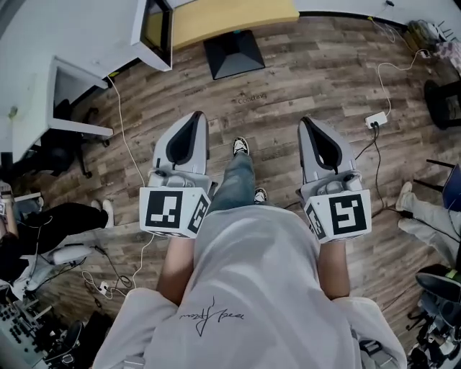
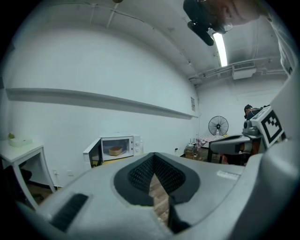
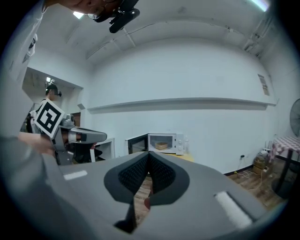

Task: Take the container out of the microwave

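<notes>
The step in hand is the approach: nothing has been touched yet. The person stands on the wooden floor [image 1: 302, 79] well apart from the microwave [image 2: 123, 149], which sits on a yellow desk [image 1: 238, 16] against the white wall, its door [image 2: 93, 153] swung open to the left. The container [image 2: 115, 151], a low tan thing, rests inside the cavity (too small at this range to tell its shape, or whether it has a lid). The left claw [image 2: 153, 158] is clenched, tips meeting with nothing between them. The right claw [image 3: 149, 157] is clenched and empty as well. Both point roughly level toward the microwave.

The next move, as I judge it, calls for closing the gap to the desk, then releasing at least one claw before it enters the cavity — a clenched claw cannot take the container. With the door standing out on the left, the right claw looks to have the freer line in.
</notes>
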A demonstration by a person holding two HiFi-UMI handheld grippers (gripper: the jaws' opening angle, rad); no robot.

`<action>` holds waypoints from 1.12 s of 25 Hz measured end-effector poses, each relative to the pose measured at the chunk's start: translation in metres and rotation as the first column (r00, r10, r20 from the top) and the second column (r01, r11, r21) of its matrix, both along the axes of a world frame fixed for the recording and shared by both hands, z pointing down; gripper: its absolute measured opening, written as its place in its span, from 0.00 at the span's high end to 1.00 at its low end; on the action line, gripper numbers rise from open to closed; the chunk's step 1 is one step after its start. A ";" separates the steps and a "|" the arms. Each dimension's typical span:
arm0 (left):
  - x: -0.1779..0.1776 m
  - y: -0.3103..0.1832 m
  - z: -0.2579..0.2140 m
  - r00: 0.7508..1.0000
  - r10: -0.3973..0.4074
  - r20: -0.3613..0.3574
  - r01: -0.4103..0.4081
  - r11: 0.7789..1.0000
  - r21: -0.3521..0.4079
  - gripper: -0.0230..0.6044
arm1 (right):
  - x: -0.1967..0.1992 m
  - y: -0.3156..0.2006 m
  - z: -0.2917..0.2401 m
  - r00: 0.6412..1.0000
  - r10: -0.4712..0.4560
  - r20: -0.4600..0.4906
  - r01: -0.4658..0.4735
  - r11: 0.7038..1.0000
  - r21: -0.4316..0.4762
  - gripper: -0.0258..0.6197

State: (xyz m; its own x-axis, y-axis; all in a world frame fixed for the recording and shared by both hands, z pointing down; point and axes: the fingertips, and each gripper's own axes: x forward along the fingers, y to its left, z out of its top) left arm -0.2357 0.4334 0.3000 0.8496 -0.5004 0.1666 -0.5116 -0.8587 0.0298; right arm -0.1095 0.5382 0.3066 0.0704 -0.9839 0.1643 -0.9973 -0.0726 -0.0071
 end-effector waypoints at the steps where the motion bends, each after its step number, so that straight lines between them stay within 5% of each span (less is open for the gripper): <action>1: 0.006 -0.009 -0.001 1.000 0.001 -0.005 -0.001 1.000 0.004 0.96 | -0.001 -0.011 0.000 0.999 -0.039 -0.013 0.039 0.999 -0.001 0.94; 9: 0.046 -0.078 -0.013 0.998 0.060 0.019 -0.060 0.997 0.049 0.96 | 0.006 -0.098 -0.007 0.989 -0.141 0.053 0.140 0.990 0.013 0.95; 14: 0.070 -0.122 -0.023 0.995 0.102 0.012 -0.102 0.993 0.064 0.96 | 0.038 -0.149 -0.010 0.994 -0.054 0.099 0.056 0.998 -0.011 0.94; 24: 0.094 -0.199 -0.032 0.992 0.119 -0.048 -0.118 0.993 0.025 0.96 | 0.053 -0.243 -0.019 0.997 -0.052 0.065 0.056 0.997 -0.056 0.94; 28: 0.100 -0.222 -0.040 0.989 0.131 -0.075 -0.130 0.991 0.015 0.96 | 0.079 -0.261 -0.024 0.995 0.052 0.091 -0.047 0.997 -0.054 0.94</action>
State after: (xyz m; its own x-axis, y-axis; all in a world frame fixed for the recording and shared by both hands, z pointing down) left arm -0.1352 0.2117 0.2604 0.9177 -0.3858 0.0951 -0.3918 -0.9184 0.0547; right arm -0.0306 0.2768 0.2829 0.1007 -0.9697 0.2226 -0.9878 -0.1242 -0.0939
